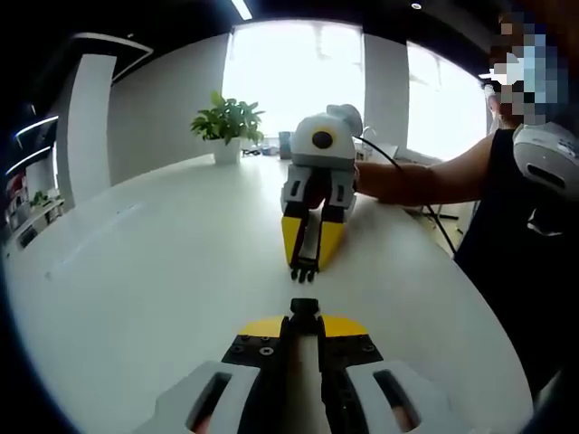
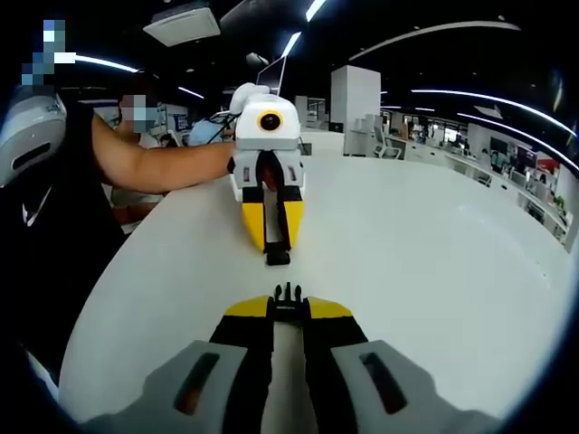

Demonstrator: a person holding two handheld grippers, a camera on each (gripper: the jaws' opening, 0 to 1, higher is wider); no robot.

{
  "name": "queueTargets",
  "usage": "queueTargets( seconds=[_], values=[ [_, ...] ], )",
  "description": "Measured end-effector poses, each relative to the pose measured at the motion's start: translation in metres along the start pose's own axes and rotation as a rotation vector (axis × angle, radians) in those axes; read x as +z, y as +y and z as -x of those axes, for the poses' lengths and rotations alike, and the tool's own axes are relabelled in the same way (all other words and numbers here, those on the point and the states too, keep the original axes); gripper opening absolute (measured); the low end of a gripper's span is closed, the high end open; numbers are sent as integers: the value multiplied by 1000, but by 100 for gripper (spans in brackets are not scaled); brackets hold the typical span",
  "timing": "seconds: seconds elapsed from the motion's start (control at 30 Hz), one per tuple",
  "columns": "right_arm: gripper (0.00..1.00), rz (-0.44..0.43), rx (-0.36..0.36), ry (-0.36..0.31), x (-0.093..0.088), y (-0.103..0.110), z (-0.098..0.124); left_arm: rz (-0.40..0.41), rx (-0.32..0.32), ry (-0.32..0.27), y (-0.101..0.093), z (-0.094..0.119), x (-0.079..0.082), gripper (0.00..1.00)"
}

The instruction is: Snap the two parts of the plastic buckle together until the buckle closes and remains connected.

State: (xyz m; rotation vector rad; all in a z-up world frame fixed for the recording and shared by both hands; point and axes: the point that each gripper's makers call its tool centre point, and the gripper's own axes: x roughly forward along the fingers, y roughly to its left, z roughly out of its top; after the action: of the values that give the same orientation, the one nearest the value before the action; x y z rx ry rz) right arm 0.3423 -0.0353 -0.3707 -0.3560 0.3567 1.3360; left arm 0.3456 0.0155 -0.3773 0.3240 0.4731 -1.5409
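Facing each other over the white worktop (image 1: pixel 136 271), the two grippers each pinch one buckle half. In the left gripper view the left gripper (image 1: pixel 305 316) has its fingers narrow on the socket half (image 1: pixel 305 308) at lower centre, and the right gripper (image 1: pixel 305 264) holds the pronged half (image 1: pixel 305 268) just above. Keep both halves level and on one line (the gap looks small), then push straight until it clicks.
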Motion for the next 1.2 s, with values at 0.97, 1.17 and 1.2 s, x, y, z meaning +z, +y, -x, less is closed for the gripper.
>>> queueTargets(
  seconds=[0.97, 1.17, 1.2],
  values=[
    [11, 17, 20, -3, 2, 4, -5, -9, -11, -3, -2, -4, 3, 10],
    [11, 16, 20, -4, 2, 4, -5, -8, -11, -3, -1, -4, 3, 10],
    [11, 16, 20, -4, 2, 4, -5, -7, -11, -3, -1, -4, 3, 10]
  ],
)
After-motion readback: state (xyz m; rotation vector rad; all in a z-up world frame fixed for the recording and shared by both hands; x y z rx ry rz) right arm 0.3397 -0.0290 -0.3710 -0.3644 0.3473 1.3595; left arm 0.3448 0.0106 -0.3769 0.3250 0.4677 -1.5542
